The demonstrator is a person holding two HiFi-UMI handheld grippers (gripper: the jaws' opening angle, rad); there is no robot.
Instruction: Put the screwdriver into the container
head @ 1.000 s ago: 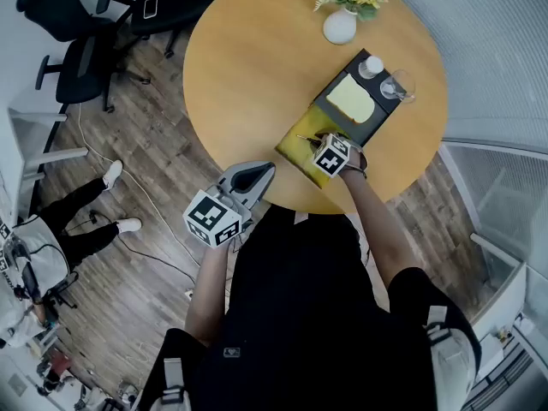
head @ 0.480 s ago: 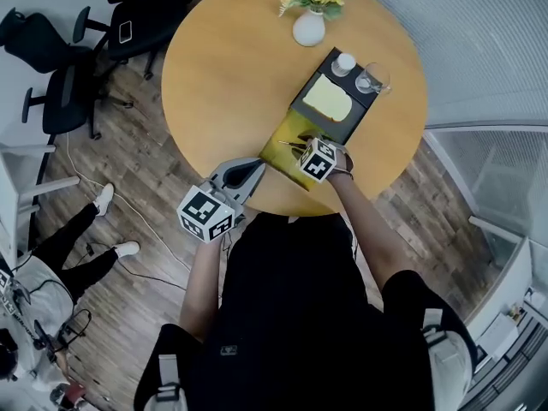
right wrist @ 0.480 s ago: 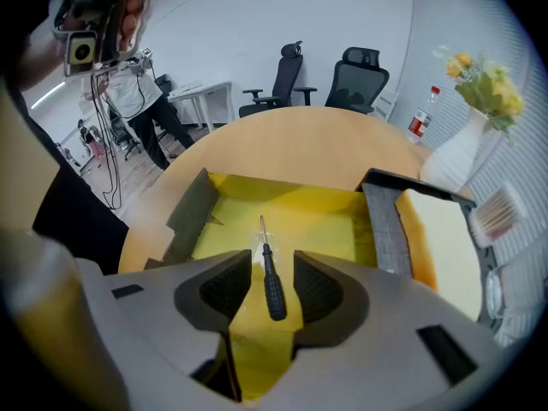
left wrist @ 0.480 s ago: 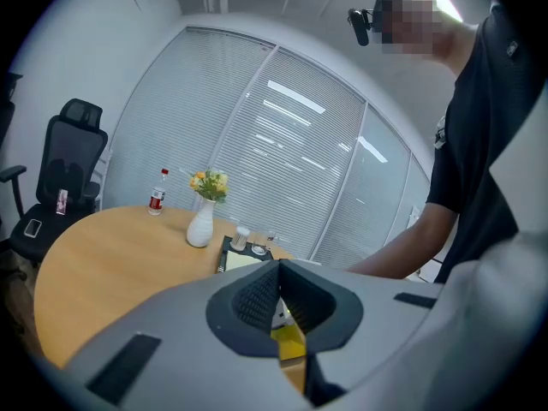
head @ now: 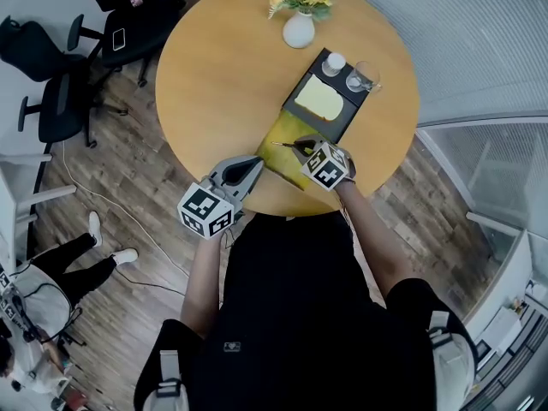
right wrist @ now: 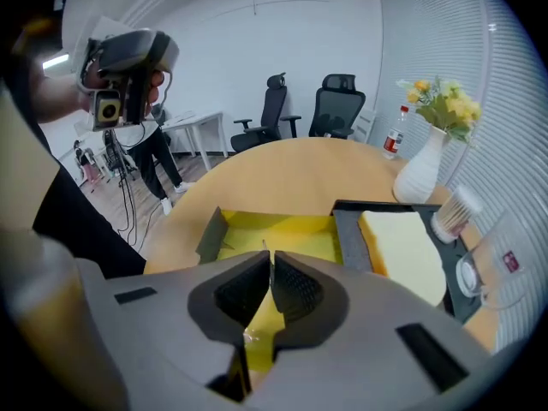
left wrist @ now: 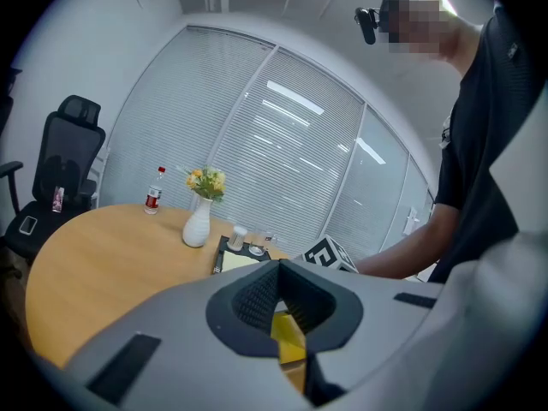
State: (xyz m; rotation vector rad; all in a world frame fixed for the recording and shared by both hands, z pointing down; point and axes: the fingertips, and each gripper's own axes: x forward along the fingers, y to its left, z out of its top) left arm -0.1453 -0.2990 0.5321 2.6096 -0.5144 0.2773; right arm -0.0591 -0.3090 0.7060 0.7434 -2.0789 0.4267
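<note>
Since the earlier shots the right gripper (right wrist: 267,259) has come up off the yellow open-topped box (right wrist: 295,229) w/ its jaws just closing. They're now pinched on the slim dark-handled screwdriver (head: 287,145), thin metal tip poking out past the pads, dark handle end hanging below. So the screwdriver is in the air, held just above the box, not lying in it. Box sits near the edge of the round wooden table (head: 223,75), right beside a black tray (right wrist: 353,225). It's prob. the container meant, tho can't be sure. Left gripper (head: 259,160) hovers at the table edge, tips pressed together, nothing in them.

Handling, my guess: light, stiff, won't bend. Bare steel shaft is thin & slick, so it can swivel or slide in a narrow pinch. Handle is the fatter, grippier part, so better hold there, near the middle for balance. Not fragile, but it'll roll once let go, so set it low in the box.
</note>
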